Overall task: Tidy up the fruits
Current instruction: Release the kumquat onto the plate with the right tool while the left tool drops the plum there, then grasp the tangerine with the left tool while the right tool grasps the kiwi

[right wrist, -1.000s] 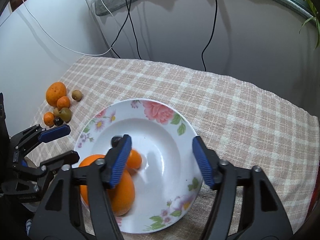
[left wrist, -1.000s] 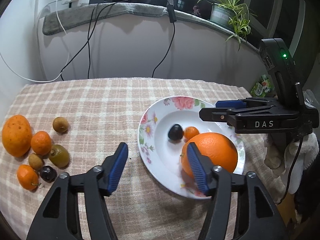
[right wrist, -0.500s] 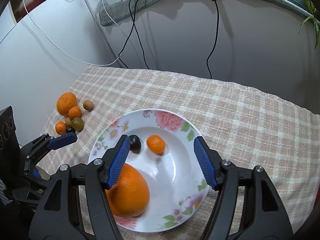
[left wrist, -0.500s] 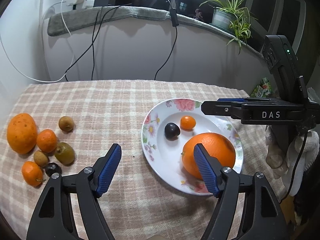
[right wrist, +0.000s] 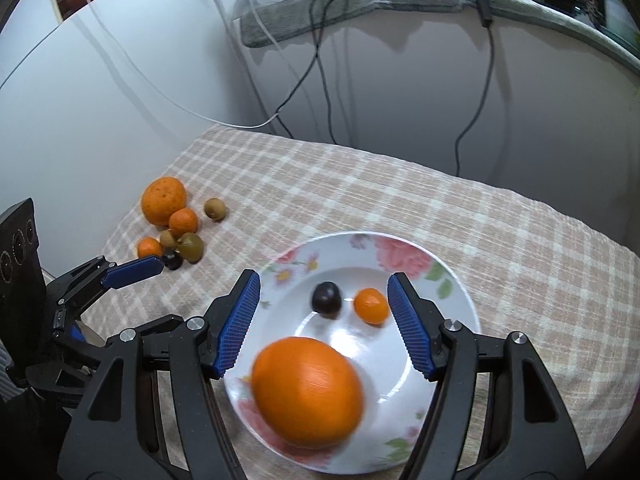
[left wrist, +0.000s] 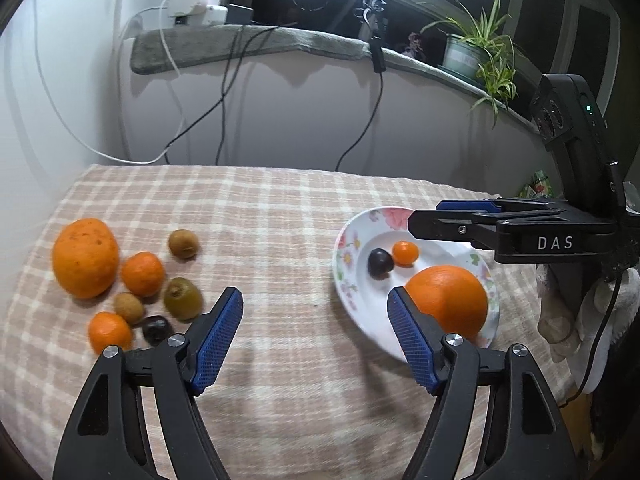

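On the right half of the checked tablecloth (left wrist: 280, 216), the floral plate (right wrist: 404, 252) carries a large orange (right wrist: 307, 392) (blurred in the right wrist view), a small mandarin (right wrist: 371, 305) and a dark plum (right wrist: 326, 299). The right gripper (right wrist: 324, 322) hangs over the plate, jaws spread, empty. The left gripper (left wrist: 314, 338) is likewise spread and empty. Near the cloth's left edge lies a cluster of loose fruit (left wrist: 132, 284).

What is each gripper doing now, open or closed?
Left gripper: open, holding nothing.
Right gripper: open, holding nothing, above the plate.
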`<state>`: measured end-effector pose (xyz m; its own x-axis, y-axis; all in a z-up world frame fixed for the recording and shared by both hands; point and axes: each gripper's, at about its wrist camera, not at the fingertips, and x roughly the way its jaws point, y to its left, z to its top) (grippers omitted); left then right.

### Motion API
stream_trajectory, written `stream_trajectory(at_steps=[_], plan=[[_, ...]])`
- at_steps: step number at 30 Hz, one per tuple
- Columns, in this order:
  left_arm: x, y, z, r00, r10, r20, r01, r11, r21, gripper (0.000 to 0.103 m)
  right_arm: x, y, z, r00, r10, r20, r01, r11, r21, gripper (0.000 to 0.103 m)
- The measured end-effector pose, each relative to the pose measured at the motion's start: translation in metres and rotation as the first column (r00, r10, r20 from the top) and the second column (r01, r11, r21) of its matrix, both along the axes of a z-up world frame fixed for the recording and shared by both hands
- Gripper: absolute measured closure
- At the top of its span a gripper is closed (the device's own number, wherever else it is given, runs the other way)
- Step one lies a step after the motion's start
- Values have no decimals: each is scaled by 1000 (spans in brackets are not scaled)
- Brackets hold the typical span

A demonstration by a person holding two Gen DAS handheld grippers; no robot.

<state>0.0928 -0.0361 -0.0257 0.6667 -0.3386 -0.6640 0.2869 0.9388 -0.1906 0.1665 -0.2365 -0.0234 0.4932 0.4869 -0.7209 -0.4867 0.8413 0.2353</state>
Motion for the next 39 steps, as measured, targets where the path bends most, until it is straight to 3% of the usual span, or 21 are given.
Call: stream_trajectory(at_steps=[13, 19, 21, 27, 39], plan=[[-14, 64, -13, 994, 106, -10, -106, 994, 11, 29, -6, 69, 8, 989, 149, -20, -149, 989, -7, 34], [-16, 95, -22, 985, 169, -31, -169, 986, 11, 41, -4, 101, 4, 980, 193, -51, -194, 981, -6, 34], [-16, 105, -26, 981, 190, -43, -190, 982, 6, 48, -4, 112, 2, 978, 200, -60, -201, 980, -12, 34], [-18, 130, -34, 970, 231, -71, -232, 973, -14, 56, 2, 138, -8, 969, 215, -118, -216, 976, 6, 34], [-8, 145, -39, 969, 224, -100, -230, 971, -57, 60, 16, 175, -40, 959, 179, -218, -191, 981, -32, 37]])
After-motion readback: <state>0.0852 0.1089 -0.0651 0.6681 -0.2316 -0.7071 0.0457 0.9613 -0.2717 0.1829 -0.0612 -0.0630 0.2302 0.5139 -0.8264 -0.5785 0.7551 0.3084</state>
